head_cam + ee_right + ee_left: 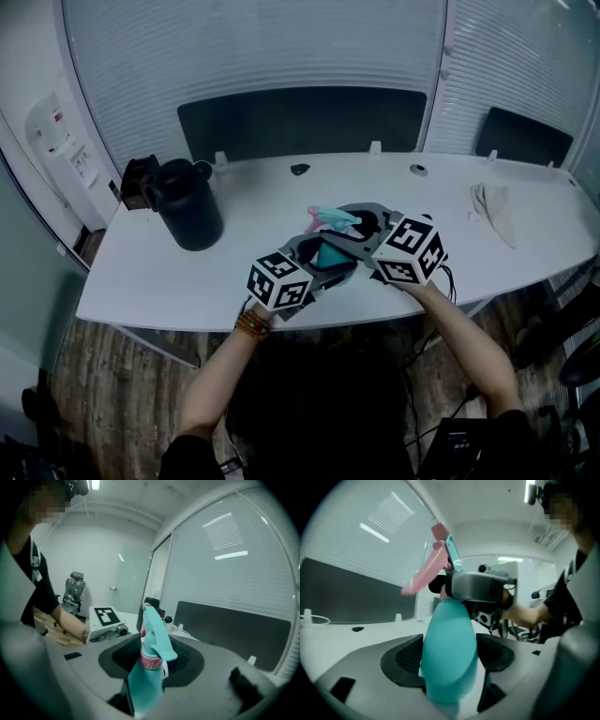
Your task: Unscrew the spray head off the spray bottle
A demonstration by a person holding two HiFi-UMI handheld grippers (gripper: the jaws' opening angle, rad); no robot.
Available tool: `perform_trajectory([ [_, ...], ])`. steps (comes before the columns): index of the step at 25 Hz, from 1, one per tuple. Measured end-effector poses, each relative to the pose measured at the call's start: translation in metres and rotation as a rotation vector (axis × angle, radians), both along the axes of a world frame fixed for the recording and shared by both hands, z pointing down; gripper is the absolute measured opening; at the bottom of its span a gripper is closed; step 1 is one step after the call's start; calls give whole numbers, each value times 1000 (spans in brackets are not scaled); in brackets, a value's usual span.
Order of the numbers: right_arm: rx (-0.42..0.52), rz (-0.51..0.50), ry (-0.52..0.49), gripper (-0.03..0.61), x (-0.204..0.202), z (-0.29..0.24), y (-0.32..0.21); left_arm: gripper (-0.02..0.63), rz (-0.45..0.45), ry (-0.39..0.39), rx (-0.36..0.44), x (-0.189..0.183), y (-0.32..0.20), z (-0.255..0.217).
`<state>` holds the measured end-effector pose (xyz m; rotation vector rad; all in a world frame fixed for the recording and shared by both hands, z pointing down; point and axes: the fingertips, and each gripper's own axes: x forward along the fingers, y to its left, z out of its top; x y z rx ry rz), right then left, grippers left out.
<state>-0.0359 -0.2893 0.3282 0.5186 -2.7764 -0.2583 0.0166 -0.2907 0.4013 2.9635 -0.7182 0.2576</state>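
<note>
Left hand-held gripper point(323, 262) pinching spray bottle point(449, 658), right hand-held gripper point(364, 225) clamping spray head point(154, 634), black jug point(190, 208) and cloth point(495, 208) well apart

Right gripper point(152, 662), seen along its own jaws: the dark pads flank the pink collar point(151, 660) of the spray head point(158, 637) and appear to press on it, though contact is hard to confirm. The teal spray bottle point(143, 688) extends toward the camera. Behind it, on the white table point(129, 619), stands a dark vessel point(150, 607). At left are the left gripper's marker cube point(106, 616) and a person's forearm point(70, 623).
</note>
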Motion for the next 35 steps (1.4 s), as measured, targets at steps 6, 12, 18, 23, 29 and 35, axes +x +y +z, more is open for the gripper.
perform_trajectory([
  [6, 4, -169, 34, 146, -6, 0, 35, 345, 406, -3, -13, -4, 38, 0],
  [12, 33, -312, 25, 146, -11, 0, 55, 345, 642, -6, -33, -8, 58, 1],
  [18, -46, -448, -59, 144, -9, -3, 65, 345, 740, -5, -31, -9, 69, 1],
  [23, -42, -449, -128, 144, -4, -24, 60, 345, 759, -9, -29, -9, 71, 1],
  [29, -19, -428, -140, 144, 3, -41, 56, 345, 738, -11, -25, -7, 69, 1],
  [35, -26, -407, -150, 144, 4, -39, 53, 345, 691, -9, -21, -5, 64, 1],
])
